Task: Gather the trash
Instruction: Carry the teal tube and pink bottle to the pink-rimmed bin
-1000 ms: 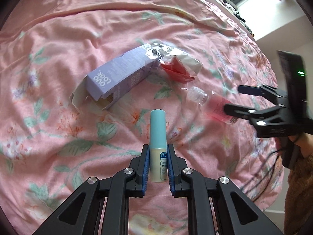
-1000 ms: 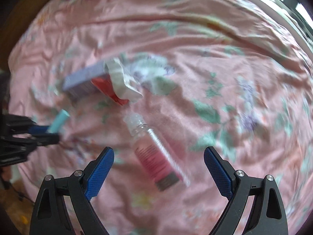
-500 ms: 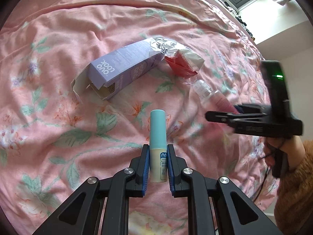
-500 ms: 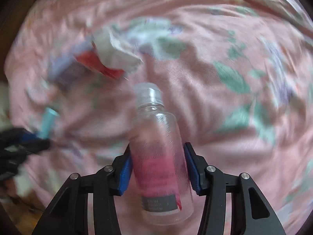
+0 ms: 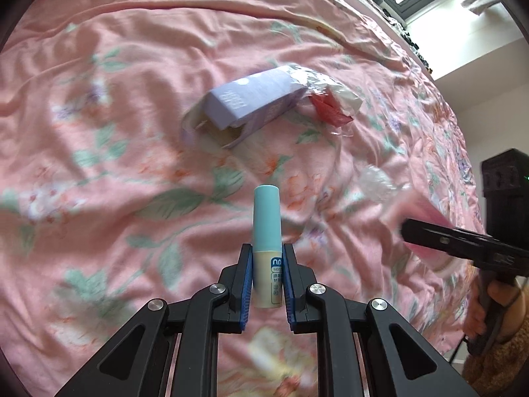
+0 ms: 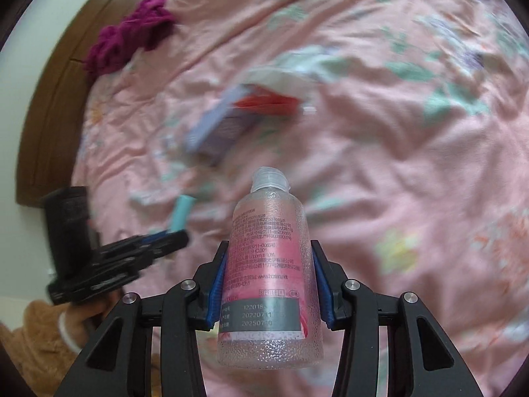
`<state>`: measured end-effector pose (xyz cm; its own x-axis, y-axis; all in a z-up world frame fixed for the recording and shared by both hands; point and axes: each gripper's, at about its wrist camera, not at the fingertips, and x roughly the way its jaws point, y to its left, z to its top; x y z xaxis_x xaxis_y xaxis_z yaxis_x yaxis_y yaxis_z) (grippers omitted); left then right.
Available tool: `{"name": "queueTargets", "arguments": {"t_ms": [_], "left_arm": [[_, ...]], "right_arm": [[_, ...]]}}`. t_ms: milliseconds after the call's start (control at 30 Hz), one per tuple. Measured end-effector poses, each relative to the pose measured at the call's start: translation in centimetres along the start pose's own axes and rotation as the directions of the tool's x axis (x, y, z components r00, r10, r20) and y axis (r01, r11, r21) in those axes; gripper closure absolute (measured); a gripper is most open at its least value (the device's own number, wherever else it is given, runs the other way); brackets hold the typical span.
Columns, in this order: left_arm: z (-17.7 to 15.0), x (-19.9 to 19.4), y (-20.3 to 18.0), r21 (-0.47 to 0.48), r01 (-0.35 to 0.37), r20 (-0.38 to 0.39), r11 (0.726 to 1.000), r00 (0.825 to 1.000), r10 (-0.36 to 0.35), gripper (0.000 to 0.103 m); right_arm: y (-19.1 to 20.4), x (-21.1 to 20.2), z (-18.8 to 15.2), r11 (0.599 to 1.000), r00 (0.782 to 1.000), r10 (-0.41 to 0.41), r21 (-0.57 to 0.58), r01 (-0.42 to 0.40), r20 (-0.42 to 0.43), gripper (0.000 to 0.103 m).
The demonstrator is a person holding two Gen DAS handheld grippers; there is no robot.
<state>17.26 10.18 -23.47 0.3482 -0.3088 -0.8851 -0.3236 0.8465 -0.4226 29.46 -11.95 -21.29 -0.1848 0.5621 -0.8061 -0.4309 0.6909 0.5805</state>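
your left gripper (image 5: 267,276) is clenched on the teal-capped tube (image 5: 266,244); your right gripper (image 6: 269,283) grasps the clear bottle (image 6: 269,271), both above the bed (image 5: 132,132), where box (image 5: 246,102) and wrapper (image 5: 330,109) lie.

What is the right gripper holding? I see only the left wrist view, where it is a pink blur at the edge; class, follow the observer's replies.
Observer: The right gripper is shut on a clear plastic bottle with a pink printed label, cap pointing away from the camera.
Operator: Anything on the bed my view misses?
Observer: A heap of magenta knitted fabric lies near the bed's wooden frame.
Operator: How does my left gripper look from there?
Observer: The left gripper shows from the side, the teal-capped tube sticking out of it above the pink floral bedspread.
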Motion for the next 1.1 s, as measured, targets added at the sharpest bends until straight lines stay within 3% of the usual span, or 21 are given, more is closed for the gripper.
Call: {"name": "queueTargets", "arguments": {"t_ms": [200, 300, 533, 800, 1000, 1100], "left_arm": [[-3.7, -4.1, 4.6, -0.072, -0.013, 0.034, 0.997, 0.999, 0.016, 0.086], [-6.4, -6.5, 7.9, -0.121, -0.04, 0.04, 0.992, 0.998, 0.045, 0.086], [-14.0, -13.9, 17.7, -0.29, -0.122, 0.079, 0.949, 0.985, 0.151, 0.086], [-23.8, -20.4, 26.9, -0.496, -0.205, 0.098, 0.844, 0.952, 0.289, 0.086], [-32.3, -21.1, 30.9, -0.649, -0.226, 0.063, 0.726, 0.936, 0.347, 0.086], [-35.9, -20.3, 31.7, -0.703, -0.233, 0.036, 0.672, 0.932, 0.362, 0.086]], "right_arm": [[6.9, 1.2, -1.9, 0.995, 0.998, 0.054, -0.085, -0.056, -0.032, 0.058], [10.9, 3.9, -2.2, 0.988, 0.994, 0.087, -0.12, -0.095, -0.064, 0.058], [22.5, 10.3, -5.7, 0.95, 0.969, 0.165, -0.234, -0.206, -0.184, 0.058], [34.6, 17.9, -12.3, 0.862, 0.907, 0.165, -0.391, -0.323, -0.387, 0.058], [39.9, 22.0, -17.0, 0.771, 0.848, 0.127, -0.486, -0.411, -0.515, 0.058], [40.8, 24.0, -19.0, 0.753, 0.815, 0.098, -0.493, -0.436, -0.571, 0.058]]}}
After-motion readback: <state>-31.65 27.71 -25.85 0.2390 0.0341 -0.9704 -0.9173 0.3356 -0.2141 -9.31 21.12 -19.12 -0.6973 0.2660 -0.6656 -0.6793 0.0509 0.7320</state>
